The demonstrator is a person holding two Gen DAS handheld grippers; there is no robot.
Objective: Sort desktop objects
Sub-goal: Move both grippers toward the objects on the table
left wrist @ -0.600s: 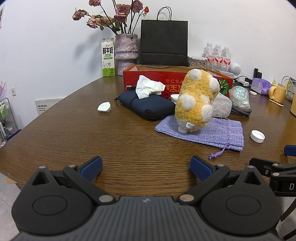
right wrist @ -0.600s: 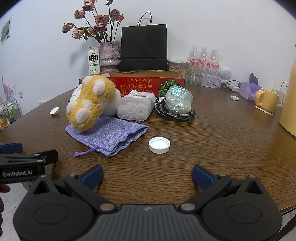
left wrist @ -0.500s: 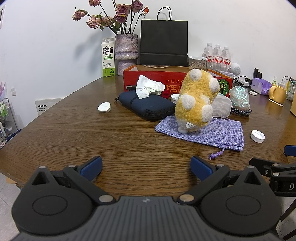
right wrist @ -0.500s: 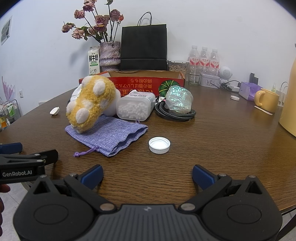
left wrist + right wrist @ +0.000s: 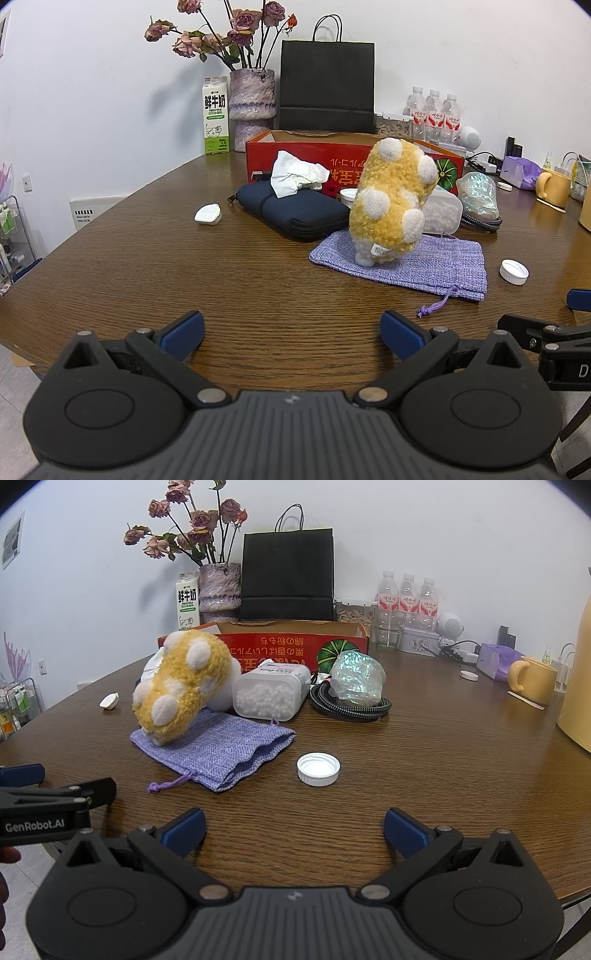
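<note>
Jaws on my left gripper (image 5: 291, 326) and right gripper (image 5: 294, 825) gape fully, empty. Sorting looks unstarted; plush toy (image 5: 391, 201) sits centre frame on the purple pouch (image 5: 436, 264). Next I'd reach forward for it.

The bench (image 5: 155, 280) is dark brown with a fine wood grain, and on it a woven lilac drawstring pouch (image 5: 424, 266) lies under a mustard-yellow plush toy (image 5: 391, 206) dotted with off-white spots. Beside them are a navy blue zip case (image 5: 295, 212) topped by a crumpled white tissue (image 5: 295, 177), a ribbed white cap (image 5: 318, 769), and a red box (image 5: 332, 162) printed with gold characters and a green striped gourd. Both tongs, left (image 5: 291, 330) and right (image 5: 294, 829), are black with blue pads (image 5: 183, 330).
</note>
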